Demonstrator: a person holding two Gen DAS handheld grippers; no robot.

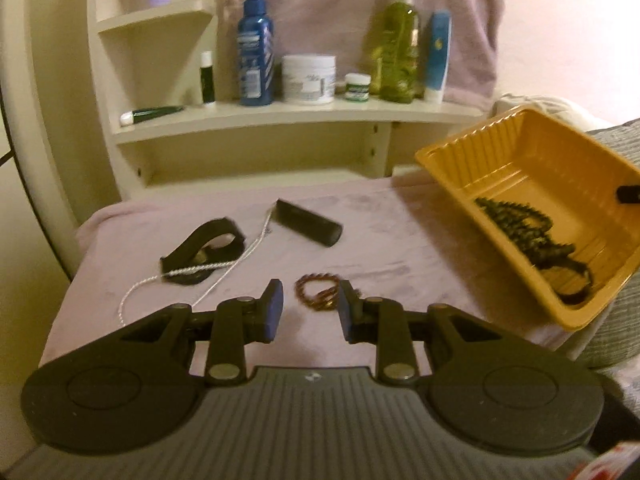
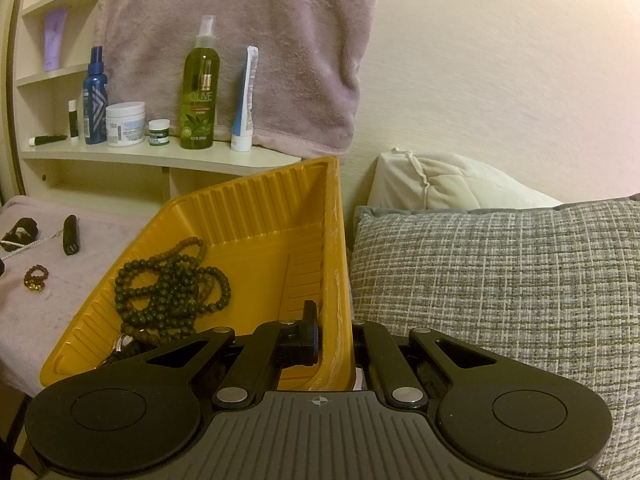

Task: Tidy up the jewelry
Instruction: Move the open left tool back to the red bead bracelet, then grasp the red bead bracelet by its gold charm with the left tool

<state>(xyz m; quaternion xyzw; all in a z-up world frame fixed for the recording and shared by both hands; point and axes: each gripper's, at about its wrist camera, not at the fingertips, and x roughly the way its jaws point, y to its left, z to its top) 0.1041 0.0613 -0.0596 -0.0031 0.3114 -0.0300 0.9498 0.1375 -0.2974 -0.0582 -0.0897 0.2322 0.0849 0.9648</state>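
Note:
A yellow plastic tray [image 1: 560, 168] [image 2: 256, 216] is held tilted above the table's right side. My right gripper [image 2: 334, 340] is shut on the tray's right wall. A dark green bead necklace [image 1: 516, 220] [image 2: 168, 288] lies inside it. My left gripper [image 1: 310, 312] is open just above the pink cloth, its fingers either side of a small brown bead bracelet [image 1: 318, 292] [image 2: 35, 277]. Further back lie a thin silver chain [image 1: 208, 270], a black curved clasp piece [image 1: 204, 248] and a black cylinder [image 1: 310, 222] [image 2: 71, 235].
A cream shelf [image 1: 296, 114] behind the table holds a blue bottle [image 1: 255, 44], white jar [image 1: 308, 79], olive spray bottle [image 1: 396, 44] and a tube [image 1: 438, 56]. A grey woven cushion [image 2: 500, 280] and a white pillow [image 2: 440, 180] lie at the right.

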